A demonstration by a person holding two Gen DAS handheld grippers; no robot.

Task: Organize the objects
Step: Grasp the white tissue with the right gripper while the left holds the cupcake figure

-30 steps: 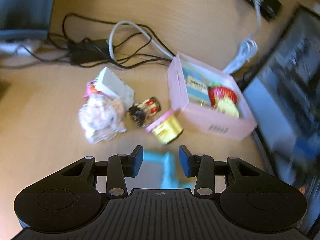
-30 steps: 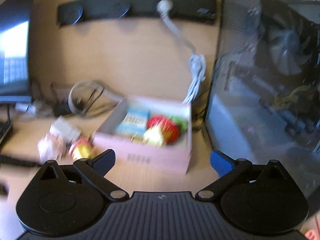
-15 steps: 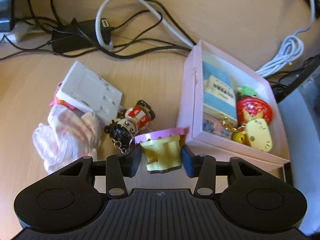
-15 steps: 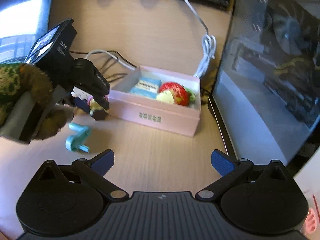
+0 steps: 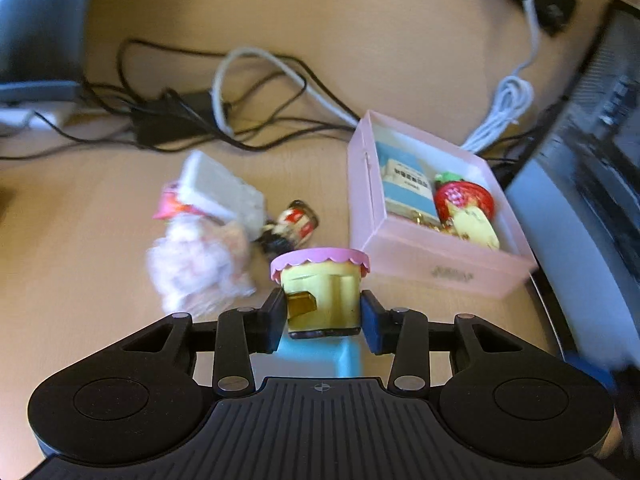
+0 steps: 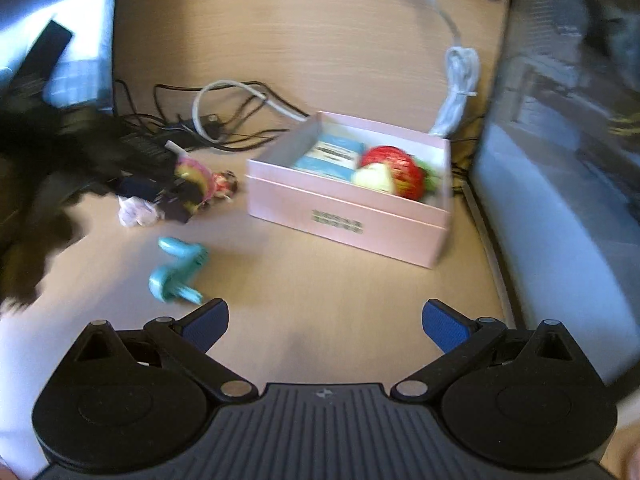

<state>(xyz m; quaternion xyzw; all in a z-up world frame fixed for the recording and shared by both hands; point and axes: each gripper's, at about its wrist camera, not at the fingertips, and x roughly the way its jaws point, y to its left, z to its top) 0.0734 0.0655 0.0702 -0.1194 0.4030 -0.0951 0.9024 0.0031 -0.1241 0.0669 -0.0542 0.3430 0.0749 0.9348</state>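
My left gripper (image 5: pixel 323 314) is shut on a yellow cupcake toy with a pink scalloped top (image 5: pixel 320 288) and holds it above the desk, left of the pink box (image 5: pixel 440 268). The box holds a blue packet (image 5: pixel 408 188), a red strawberry toy (image 5: pixel 464 196) and a yellow charm (image 5: pixel 478 228). A small doll keychain (image 5: pixel 290 226), a white block (image 5: pixel 224 192) and a crumpled pink wrapper (image 5: pixel 196 264) lie left of the box. A turquoise toy (image 6: pixel 176 272) lies on the desk below my left gripper. My right gripper (image 6: pixel 325 326) is open and empty, in front of the pink box (image 6: pixel 344 220).
Black and white cables (image 5: pixel 240 100) and a power adapter (image 5: pixel 172 124) lie behind the toys. A bundled white cord (image 5: pixel 504 116) lies behind the box. A computer case (image 6: pixel 560 160) stands right of the box. A laptop (image 6: pixel 60 60) sits at the far left.
My left gripper has closed on the cupcake toy and lifted it off the desk, pulling back from the pile. My right gripper has drifted slightly, still open.
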